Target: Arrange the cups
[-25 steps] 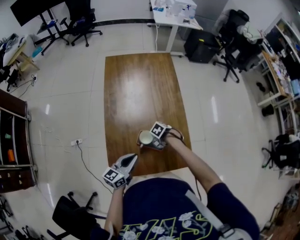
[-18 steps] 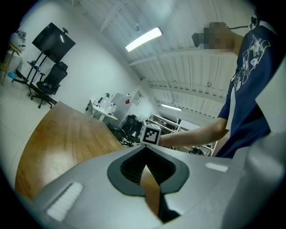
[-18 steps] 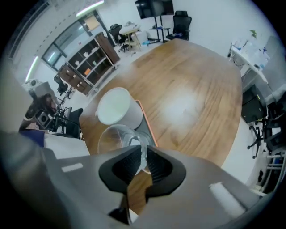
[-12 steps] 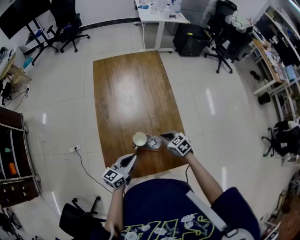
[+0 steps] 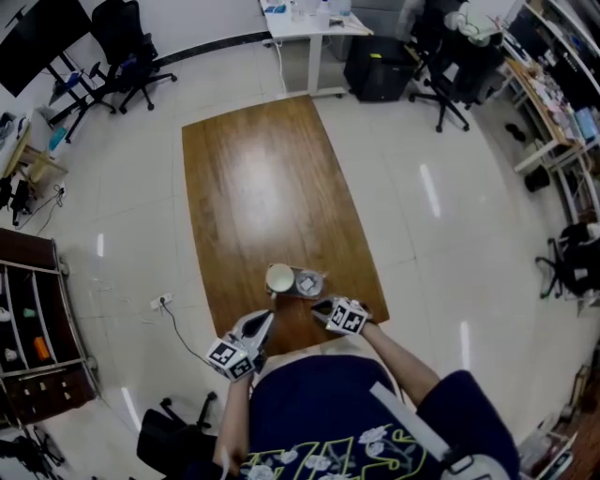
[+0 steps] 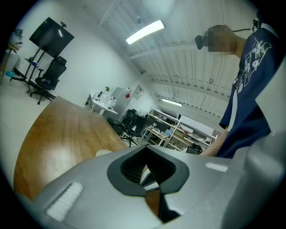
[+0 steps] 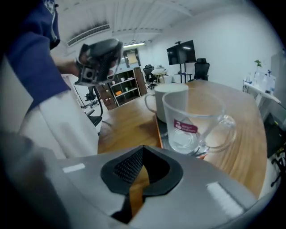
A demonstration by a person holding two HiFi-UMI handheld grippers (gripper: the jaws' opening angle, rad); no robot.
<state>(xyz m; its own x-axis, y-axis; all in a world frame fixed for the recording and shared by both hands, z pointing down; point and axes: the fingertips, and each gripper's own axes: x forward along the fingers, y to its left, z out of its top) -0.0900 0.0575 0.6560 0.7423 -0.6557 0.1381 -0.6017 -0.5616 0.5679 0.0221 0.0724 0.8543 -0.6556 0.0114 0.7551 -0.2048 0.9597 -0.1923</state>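
A white mug (image 5: 279,278) and a clear glass mug (image 5: 308,282) stand side by side on a small dark tray (image 5: 293,294) near the front edge of the wooden table (image 5: 253,187). In the right gripper view the glass mug (image 7: 192,123) carries a pink logo, with its handle to the right and the white mug (image 7: 172,100) behind it. My right gripper (image 5: 317,306) is shut and empty, just short of the tray. My left gripper (image 5: 265,317) is also shut and empty, at the table's front edge, apart from the cups.
The tray's orange edge (image 7: 159,129) lies close ahead of my right jaws. Far beyond the table are office chairs (image 5: 141,56), a white desk (image 5: 309,23) and shelving (image 5: 37,319). My left gripper (image 7: 99,58) shows at the upper left of the right gripper view.
My right gripper was at the glass mug, swung out to the right, then came back toward the table's front edge, away from the cups. The left gripper has stayed put.
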